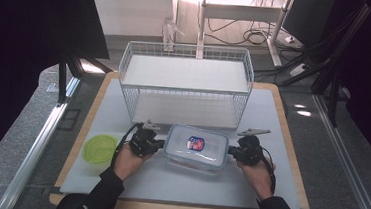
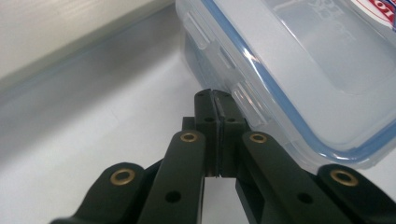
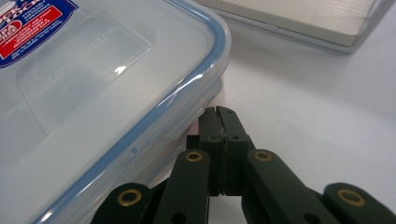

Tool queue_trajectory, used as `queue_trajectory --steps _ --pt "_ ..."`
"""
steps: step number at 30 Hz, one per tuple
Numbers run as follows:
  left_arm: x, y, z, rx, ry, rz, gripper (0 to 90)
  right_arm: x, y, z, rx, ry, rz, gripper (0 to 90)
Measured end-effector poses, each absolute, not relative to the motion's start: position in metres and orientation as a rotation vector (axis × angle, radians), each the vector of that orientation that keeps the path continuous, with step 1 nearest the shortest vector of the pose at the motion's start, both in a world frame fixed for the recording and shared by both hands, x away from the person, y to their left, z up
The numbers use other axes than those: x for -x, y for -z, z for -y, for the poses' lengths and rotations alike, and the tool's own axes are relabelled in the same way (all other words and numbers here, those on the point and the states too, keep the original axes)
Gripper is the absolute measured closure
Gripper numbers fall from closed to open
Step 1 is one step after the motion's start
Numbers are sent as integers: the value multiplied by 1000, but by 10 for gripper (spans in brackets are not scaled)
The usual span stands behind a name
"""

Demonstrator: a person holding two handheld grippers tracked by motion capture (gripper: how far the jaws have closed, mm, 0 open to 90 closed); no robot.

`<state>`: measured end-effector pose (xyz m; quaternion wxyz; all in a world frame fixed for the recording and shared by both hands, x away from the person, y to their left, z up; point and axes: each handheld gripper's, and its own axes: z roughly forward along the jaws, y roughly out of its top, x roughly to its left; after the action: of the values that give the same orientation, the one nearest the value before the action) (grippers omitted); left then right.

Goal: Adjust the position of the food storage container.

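A clear lidded food container [image 1: 196, 148] with a blue seal and a red-and-blue label sits on the white mat [image 1: 177, 184] before the empty wire shelf rack [image 1: 185, 82]. The left gripper [image 1: 159, 143] and right gripper [image 1: 232, 151], jaws closed with nothing between them, press its two short ends. A green lid [image 1: 99, 148] lies left.

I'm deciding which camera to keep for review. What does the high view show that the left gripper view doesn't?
High view alone: the white wire two-tier rack behind the box, the round lime-green plastic lid at the table's left, the right gripper at the box's right end, and both of the person's hands.

Left gripper view alone: the hinged clear latch flap on the box's end, with the left gripper shut, its tips at that flap.

Both: the clear rectangular plastic box with the blue-sealed lid and the white tabletop.
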<state>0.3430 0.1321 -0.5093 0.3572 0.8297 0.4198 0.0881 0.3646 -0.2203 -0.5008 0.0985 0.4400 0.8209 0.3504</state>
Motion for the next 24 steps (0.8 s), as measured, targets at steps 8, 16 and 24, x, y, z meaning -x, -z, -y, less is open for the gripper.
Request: queue_trajectory --steps 8,16,24 --pt "-316 510 -141 -2124 -212 -1097 900 -364 503 212 -1258 -1034 -2463 900" --pt "-293 511 -140 -2120 -210 -1080 900 -362 502 209 -1238 -1035 -2471 900" --pt "-292 511 -145 -2130 -321 -1051 827 -357 501 211 -1205 -1026 -2462 863"
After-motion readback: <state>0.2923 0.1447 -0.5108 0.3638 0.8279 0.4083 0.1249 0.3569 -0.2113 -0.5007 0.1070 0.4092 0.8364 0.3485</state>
